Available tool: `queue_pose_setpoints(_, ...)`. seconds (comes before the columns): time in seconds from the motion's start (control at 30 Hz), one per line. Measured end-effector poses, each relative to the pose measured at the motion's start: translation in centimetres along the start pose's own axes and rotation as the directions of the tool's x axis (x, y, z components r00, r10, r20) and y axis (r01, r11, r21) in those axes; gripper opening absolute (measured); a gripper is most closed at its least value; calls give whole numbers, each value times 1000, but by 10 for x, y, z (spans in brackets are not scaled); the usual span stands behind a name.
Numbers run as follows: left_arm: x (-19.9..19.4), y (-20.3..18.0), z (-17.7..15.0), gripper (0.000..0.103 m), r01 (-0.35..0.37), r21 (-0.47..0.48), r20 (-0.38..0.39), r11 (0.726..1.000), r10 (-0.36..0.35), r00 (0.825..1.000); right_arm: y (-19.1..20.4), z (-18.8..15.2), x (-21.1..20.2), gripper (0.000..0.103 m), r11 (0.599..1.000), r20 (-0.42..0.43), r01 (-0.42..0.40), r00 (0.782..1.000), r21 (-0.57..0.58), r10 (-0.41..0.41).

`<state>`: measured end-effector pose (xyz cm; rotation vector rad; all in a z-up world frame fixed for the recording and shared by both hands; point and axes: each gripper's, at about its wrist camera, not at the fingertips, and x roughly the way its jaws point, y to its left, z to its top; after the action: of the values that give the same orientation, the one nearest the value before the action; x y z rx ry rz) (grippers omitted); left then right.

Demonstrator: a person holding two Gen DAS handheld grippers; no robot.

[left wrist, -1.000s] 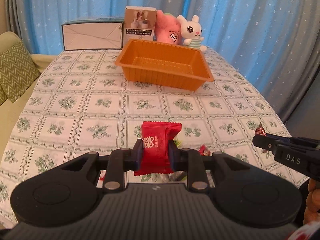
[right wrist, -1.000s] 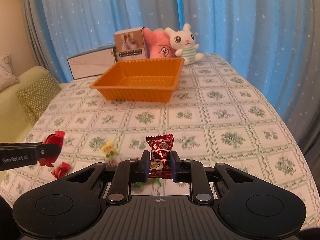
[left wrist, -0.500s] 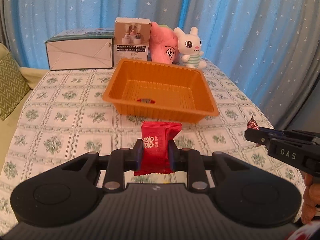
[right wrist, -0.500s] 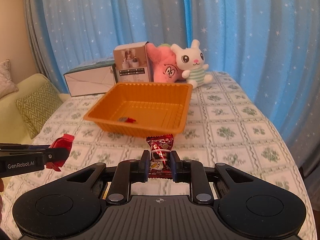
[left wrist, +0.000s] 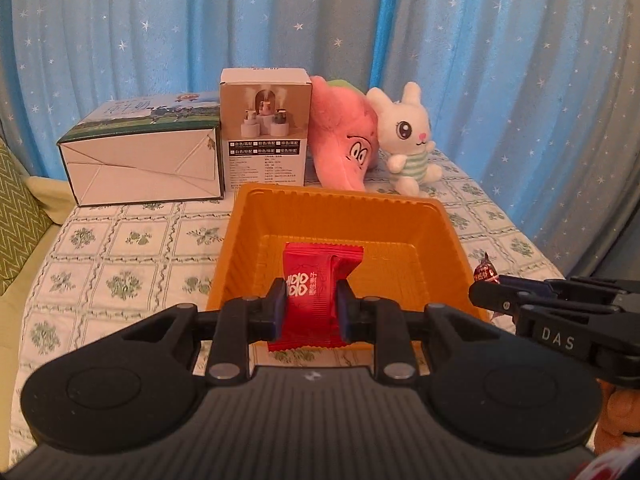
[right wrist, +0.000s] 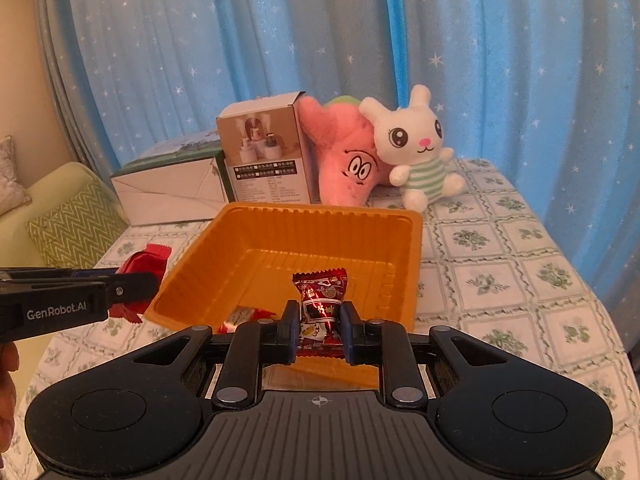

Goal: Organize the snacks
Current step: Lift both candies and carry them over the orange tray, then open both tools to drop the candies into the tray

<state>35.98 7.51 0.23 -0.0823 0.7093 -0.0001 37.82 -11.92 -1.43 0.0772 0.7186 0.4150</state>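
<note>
My left gripper (left wrist: 311, 306) is shut on a bright red snack packet (left wrist: 316, 280) with white print, held over the near rim of the orange plastic tray (left wrist: 400, 220). My right gripper (right wrist: 319, 332) is shut on a dark red foil candy (right wrist: 320, 292), also above the tray's (right wrist: 320, 224) near edge. In the right wrist view the left gripper (right wrist: 136, 284) enters from the left with its red packet (right wrist: 146, 258). The right gripper's tip (left wrist: 486, 290) with its candy (left wrist: 485, 272) shows at the right of the left wrist view. A small red and white wrapper (right wrist: 244, 316) lies inside the tray.
Behind the tray stand a white carton (left wrist: 144, 168), a tall product box (left wrist: 266, 128), a pink plush (left wrist: 344, 140) and a white bunny plush (left wrist: 408, 140). The table has a green-patterned cloth (right wrist: 500, 280). A green zigzag cushion (right wrist: 72, 228) lies at the left; blue curtains hang behind.
Both grippers have moved forward across the table with their snacks, from well short of the tray to over its near edge. Their jaws have stayed shut.
</note>
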Motion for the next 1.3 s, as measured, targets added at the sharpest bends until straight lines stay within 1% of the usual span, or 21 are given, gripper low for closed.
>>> queue_pose_setpoints(0.23,39,11,10,23,2,-7,-30,1000,-2,1000,-6,10,46,22,1000,-45,0,999,24,1)
queue_pose_setpoints(0.47,66,17,5,24,2,-15,-78,1000,-3,997,-12,8,66,21,999,-70,0,998,46,3)
queue_pose_setpoints(0.5,68,18,4,27,3,-18,-78,1000,-4,997,-13,8,68,22,999,-72,0,997,50,3)
queue_pose_setpoints(0.53,68,19,3,31,-2,-20,-77,1000,1,997,-14,7,69,22,999,-73,1,997,54,3)
queue_pose_setpoints(0.57,68,20,2,32,-10,-22,-73,1000,9,997,-15,7,69,22,998,-75,2,997,57,2)
queue_pose_setpoints(1.0,47,28,4,32,-12,-37,-40,999,10,999,-13,12,69,22,998,-76,-2,997,59,6)
queue_pose_setpoints(1.13,41,27,0,32,-9,-35,-40,999,8,999,-13,13,78,22,996,-110,-66,991,60,72)
queue_pose_setpoints(1.17,38,27,-2,32,-8,-33,-40,999,6,999,-13,12,78,27,995,-105,-77,991,62,83)
queue_pose_setpoints(1.2,36,27,-3,32,-5,-35,-40,999,4,999,-14,11,76,33,995,-97,-82,991,64,88)
queue_pose_setpoints(1.23,33,27,-5,32,-3,-37,-41,999,2,999,-15,9,73,50,994,-90,-84,992,69,90)
queue_pose_setpoints(1.27,30,27,-7,32,-3,-39,-42,999,1,999,-16,8,70,55,994,-84,-83,992,75,89)
queue_pose_setpoints(1.3,26,27,-9,32,-2,-43,-42,999,0,999,-16,7,65,55,994,-77,-80,993,79,86)
